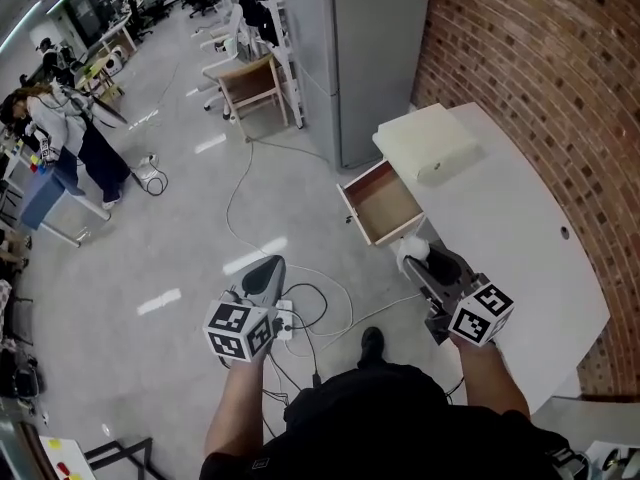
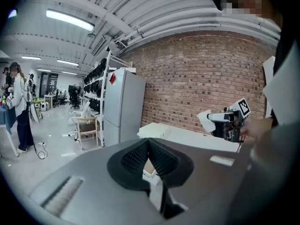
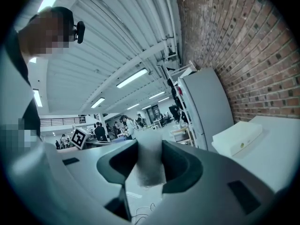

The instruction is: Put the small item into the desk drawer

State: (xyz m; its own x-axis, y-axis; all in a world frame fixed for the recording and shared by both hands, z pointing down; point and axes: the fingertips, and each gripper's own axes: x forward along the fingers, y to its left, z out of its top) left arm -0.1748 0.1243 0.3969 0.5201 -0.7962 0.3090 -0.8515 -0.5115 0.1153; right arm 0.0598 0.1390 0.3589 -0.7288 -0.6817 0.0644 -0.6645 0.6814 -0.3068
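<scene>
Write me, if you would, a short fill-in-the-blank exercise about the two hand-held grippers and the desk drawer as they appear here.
1. The desk drawer stands ____.
2. The item clamped in the right hand-held gripper is ____ in colour.
3. The left hand-held gripper holds ____.
4. The desk stands against a wall made of ____.

Missing words: open; white; nothing; brick.

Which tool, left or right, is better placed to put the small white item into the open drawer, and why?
Right. The right tool grips the white item beside the open drawer; the left tool is shut on nothing, out over the floor.
</scene>
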